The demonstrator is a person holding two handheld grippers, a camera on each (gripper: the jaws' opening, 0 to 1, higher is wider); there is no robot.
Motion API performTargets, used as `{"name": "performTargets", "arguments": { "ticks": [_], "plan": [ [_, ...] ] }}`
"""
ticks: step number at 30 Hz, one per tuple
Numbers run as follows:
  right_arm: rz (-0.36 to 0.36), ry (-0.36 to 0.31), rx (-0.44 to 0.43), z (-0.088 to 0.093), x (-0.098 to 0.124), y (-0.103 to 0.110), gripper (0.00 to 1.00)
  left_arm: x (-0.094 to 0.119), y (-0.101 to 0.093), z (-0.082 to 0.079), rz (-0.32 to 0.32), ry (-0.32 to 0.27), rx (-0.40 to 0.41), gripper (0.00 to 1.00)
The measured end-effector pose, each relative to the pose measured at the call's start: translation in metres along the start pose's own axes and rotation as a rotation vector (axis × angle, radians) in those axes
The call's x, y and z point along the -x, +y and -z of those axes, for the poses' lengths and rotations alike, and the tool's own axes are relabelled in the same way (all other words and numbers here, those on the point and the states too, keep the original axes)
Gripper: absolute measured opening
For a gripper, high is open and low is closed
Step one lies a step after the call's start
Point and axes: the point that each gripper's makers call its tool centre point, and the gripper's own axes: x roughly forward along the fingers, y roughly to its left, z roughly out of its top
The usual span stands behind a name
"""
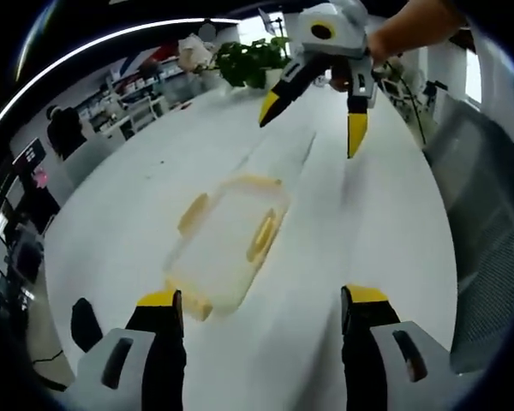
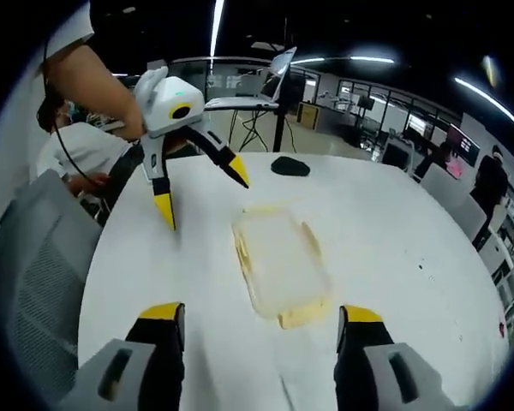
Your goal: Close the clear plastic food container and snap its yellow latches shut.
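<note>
A clear plastic food container (image 1: 227, 248) with yellow latches (image 1: 262, 236) lies flat on the white table (image 1: 385, 223), free of both grippers. In the left gripper view my left gripper (image 1: 261, 300) is open, its yellow-tipped jaws standing just short of the container's near end. My right gripper (image 1: 313, 122) hangs open above the table beyond the container, held by a hand. In the right gripper view the container (image 2: 278, 261) lies ahead of my open right gripper (image 2: 261, 314), with the left gripper (image 2: 201, 193) open beyond it. Whether the lid is pressed down I cannot tell.
A potted plant (image 1: 248, 60) stands at the table's far end. A grey mesh chair (image 1: 480, 197) sits beside the table, also seen as the chair (image 2: 34, 257). A small black object (image 2: 289, 167) lies on the table near a laptop on a stand (image 2: 270, 81).
</note>
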Motion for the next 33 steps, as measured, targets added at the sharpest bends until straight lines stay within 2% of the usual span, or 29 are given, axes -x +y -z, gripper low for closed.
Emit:
{"name": "performTargets", "arguments": {
  "ticks": [8,11,18,22,24,26,31,33],
  "plan": [
    [-0.034,0.033,0.052,0.000,-0.005,-0.011,0.73,-0.009,0.009,0.001,0.026,0.014,-0.049,0.73],
    [-0.039,0.049,0.064,-0.001,-0.011,-0.019,0.72,-0.011,0.015,0.004,0.033,0.028,-0.079,0.73],
    [-0.061,0.081,0.101,-0.004,-0.027,-0.022,0.70,-0.014,0.027,0.012,0.037,0.054,-0.106,0.72],
    [-0.081,0.117,0.131,0.002,-0.033,-0.024,0.68,-0.016,0.033,0.014,0.049,0.071,-0.133,0.71],
    [-0.095,0.154,0.130,0.008,-0.034,-0.026,0.65,-0.017,0.037,0.016,0.055,0.088,-0.163,0.70],
    [-0.100,0.201,0.178,0.016,-0.036,-0.029,0.64,-0.018,0.040,0.018,0.062,0.101,-0.170,0.70],
    [-0.119,0.213,0.173,0.016,-0.040,-0.032,0.64,-0.019,0.049,0.022,0.077,0.115,-0.185,0.70],
    [-0.121,0.218,0.175,0.015,-0.042,-0.034,0.64,-0.020,0.053,0.024,0.067,0.123,-0.207,0.66]
  ]
}}
